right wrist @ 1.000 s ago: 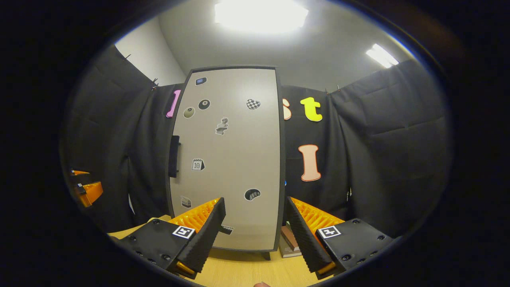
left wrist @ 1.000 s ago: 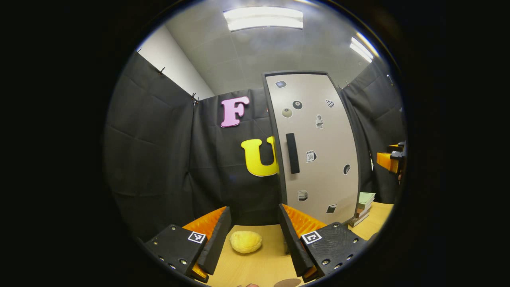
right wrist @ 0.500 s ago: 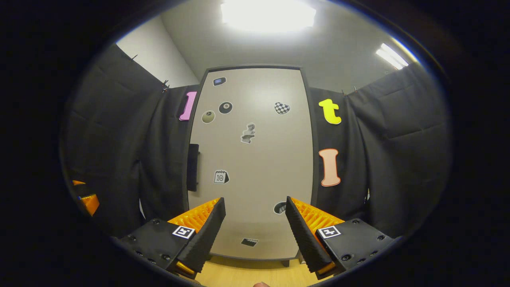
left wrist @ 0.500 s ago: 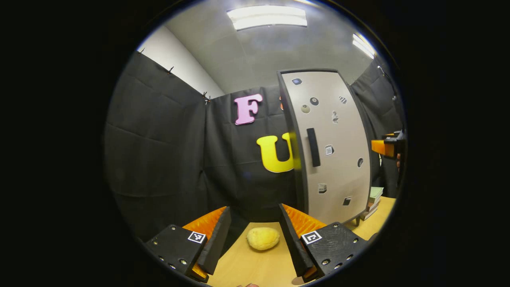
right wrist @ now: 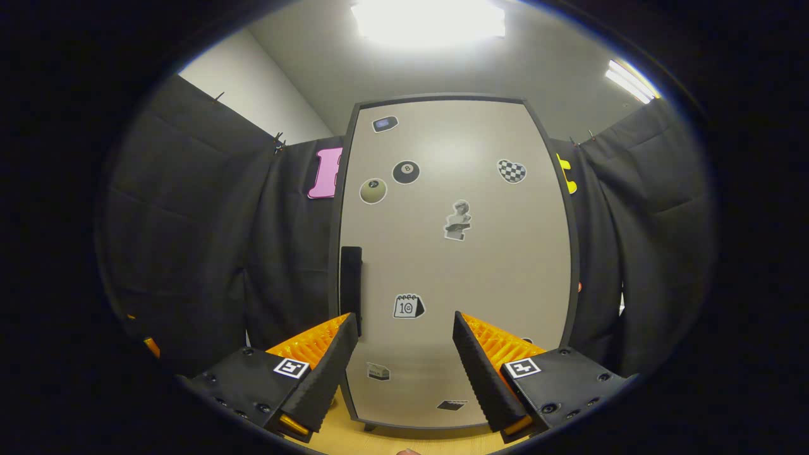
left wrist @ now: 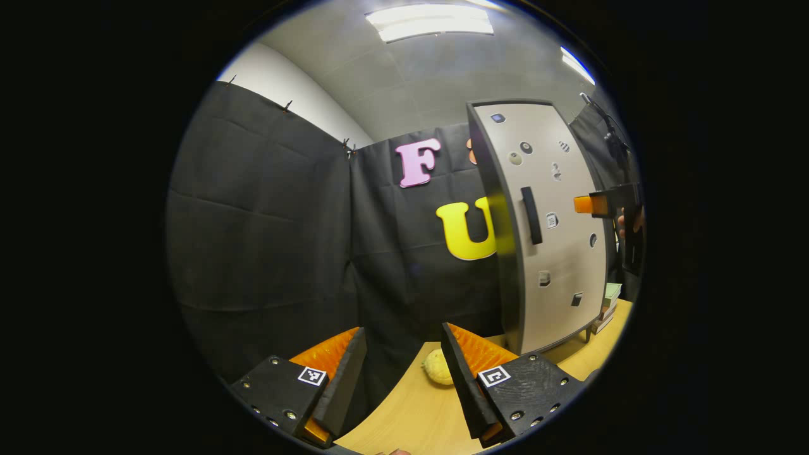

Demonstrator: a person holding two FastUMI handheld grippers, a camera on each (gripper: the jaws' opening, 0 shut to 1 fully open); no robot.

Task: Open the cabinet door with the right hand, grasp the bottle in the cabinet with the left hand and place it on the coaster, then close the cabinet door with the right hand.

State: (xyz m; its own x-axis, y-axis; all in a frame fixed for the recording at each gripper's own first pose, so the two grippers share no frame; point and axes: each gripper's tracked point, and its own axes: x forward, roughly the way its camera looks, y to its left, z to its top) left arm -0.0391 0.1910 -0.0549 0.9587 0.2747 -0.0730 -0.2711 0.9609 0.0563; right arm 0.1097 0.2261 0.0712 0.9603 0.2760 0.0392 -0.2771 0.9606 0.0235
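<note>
Change since earlier: right gripper [right wrist: 401,354] has come closer to the cabinet door [right wrist: 455,253], which now looms larger in the right gripper view; left gripper [left wrist: 401,373] has swung away to the door's left, so the cabinet sits farther toward the right edge of the left gripper view, and the yellow lump [left wrist: 436,366] on the table [left wrist: 404,417] now lies partly behind one of its fingers.
Cabinet door: closed, pale, dotted with stickers, standing upright on the table; its dark bar handle [right wrist: 351,287] runs vertically along the door's left edge.
Handle relative to right fingers: just above the tip of the left-hand finger [right wrist: 322,373] in the right gripper view, not between the two; whether they touch cannot be told.
Right fingers: spread wide, released, holding nothing; the door's lower panel shows in the gap.
Left fingers: spread wide, empty, hovering over the table to the left of the cabinet, well apart from the door.
Right gripper seen from the left gripper view: in front of the door, to the right of the handle [left wrist: 531,215], held by a hand [left wrist: 629,221].
Books: a small stack [left wrist: 608,303] on the table at the cabinet's right foot.
Bottle: cannot tell where it is, the door being shut.
</note>
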